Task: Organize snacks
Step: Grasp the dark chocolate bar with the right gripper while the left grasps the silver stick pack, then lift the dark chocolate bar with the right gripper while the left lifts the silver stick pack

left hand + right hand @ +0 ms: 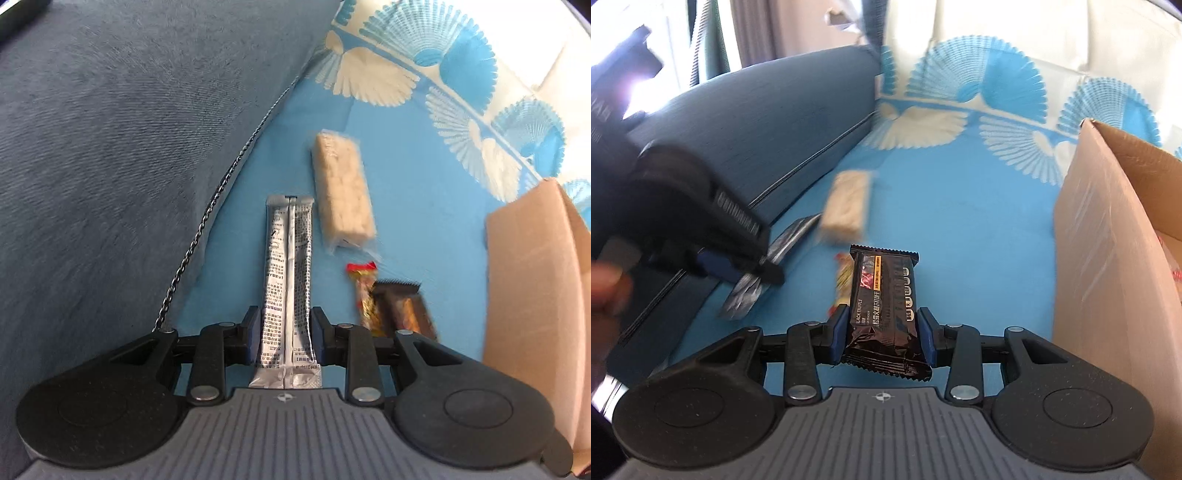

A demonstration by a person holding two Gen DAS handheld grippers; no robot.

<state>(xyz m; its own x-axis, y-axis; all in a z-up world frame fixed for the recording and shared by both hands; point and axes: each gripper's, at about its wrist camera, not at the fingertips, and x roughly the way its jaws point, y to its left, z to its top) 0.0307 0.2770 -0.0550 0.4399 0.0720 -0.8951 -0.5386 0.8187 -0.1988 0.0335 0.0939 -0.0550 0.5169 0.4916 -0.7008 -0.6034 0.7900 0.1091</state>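
Observation:
My left gripper (285, 321) is shut on a long silver stick packet (286, 258), which points away from me above the blue cloth. The right wrist view shows that same left gripper (753, 262) at the left with the silver packet (746, 295) in its jaws. My right gripper (882, 325) is shut on a dark brown snack bar (882, 295) with a serrated end, lifted off the cloth. A pale wrapped bar (341, 188) (846, 206) lies on the cloth beyond. A small red-and-gold candy (364, 295) (844, 273) lies beside the dark bar (402, 310).
An open cardboard box (1108, 258) (535, 277) stands at the right on a blue cloth with a fan pattern (960, 203). A blue-grey sofa cushion (110, 147) (768, 122) rises at the left. A person's hand (605, 284) holds the left gripper.

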